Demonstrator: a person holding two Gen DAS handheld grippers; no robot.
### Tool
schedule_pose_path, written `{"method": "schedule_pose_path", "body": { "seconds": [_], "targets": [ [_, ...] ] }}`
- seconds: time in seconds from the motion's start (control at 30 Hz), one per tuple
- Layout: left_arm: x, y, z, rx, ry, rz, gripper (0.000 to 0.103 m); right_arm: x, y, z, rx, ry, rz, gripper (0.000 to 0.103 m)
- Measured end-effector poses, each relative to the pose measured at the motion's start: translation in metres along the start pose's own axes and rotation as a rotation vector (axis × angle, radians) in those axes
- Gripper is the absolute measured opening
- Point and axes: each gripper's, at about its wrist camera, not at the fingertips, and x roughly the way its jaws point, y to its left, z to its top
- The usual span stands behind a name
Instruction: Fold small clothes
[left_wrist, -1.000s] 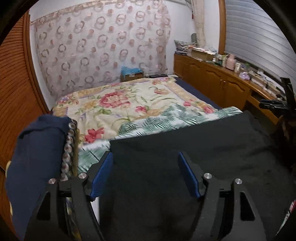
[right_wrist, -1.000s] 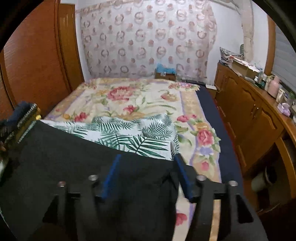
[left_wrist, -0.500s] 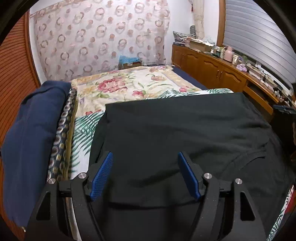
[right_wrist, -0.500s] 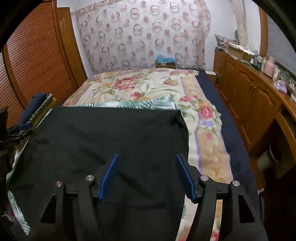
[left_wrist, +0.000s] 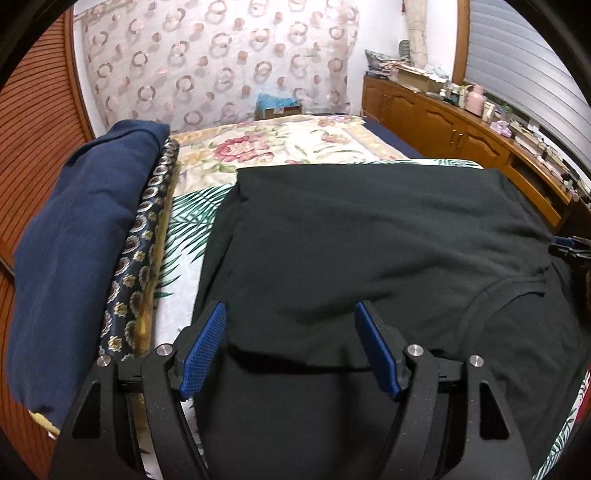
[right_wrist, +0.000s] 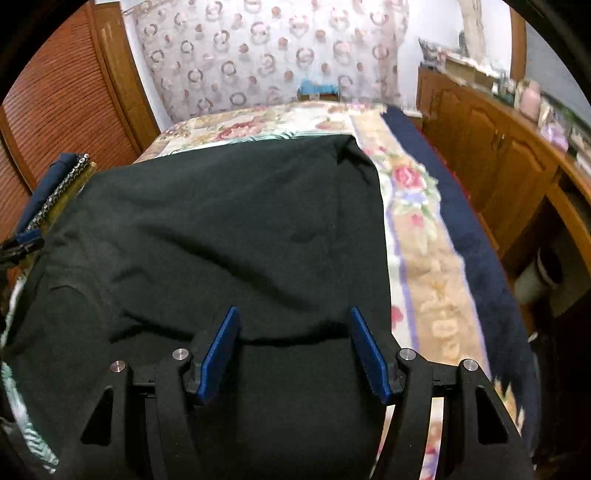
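Left claw (left_wrist: 290, 345) spread, black shirt (left_wrist: 369, 240) flat crosswise

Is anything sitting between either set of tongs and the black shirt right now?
Nothing visible. The black shirt lies directly under the open left tongs and the open right tongs; the folded navy pile sits off to its left.

Home bedroom, floral bedspread (left_wrist: 280, 147), patterned curtain (left_wrist: 221, 59), wooden cabinets (right_wrist: 491, 147)

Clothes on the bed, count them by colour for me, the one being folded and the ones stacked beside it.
Black: 1, the black cotton T-shirt folded over on itself.
Navy: 1, the plain navy folded garment topping the stack.
Dark patterned: 1, the dark paisley-print folded cloth under it.
Yellow: 1, a yellow fabric edge, lowest.
Total: 4
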Motion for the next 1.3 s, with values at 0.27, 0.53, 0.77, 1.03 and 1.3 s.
{"method": "schedule_pose_path", "body": {
  "seconds": [0.27, 0.53, 0.77, 1.03, 1.3],
  "targets": [
    [0.005, 0.005, -0.007, -0.028, 0.018, 0.01, 0.073, 0.006, 0.005, -0.005, -0.036, -0.015, -0.023, 0.063],
    [0.011, 0.006, -0.015, -0.053, 0.035, -0.01, 0.045, -0.003, 0.01, -0.01, -0.03, -0.02, -0.036, 0.058],
    [0.014, 0.014, -0.019, -0.082, 0.047, -0.007, 0.04, -0.004, 0.006, -0.008, -0.024, -0.002, -0.063, 0.037],
    [0.015, 0.017, -0.018, -0.075, 0.046, 0.003, 0.033, -0.004, 0.01, -0.007, -0.058, 0.009, -0.033, 0.014],
    [-0.006, 0.005, -0.014, -0.015, -0.026, -0.04, 0.008, -0.012, 0.011, -0.002, -0.081, -0.03, -0.001, 0.009]
  ]
}}
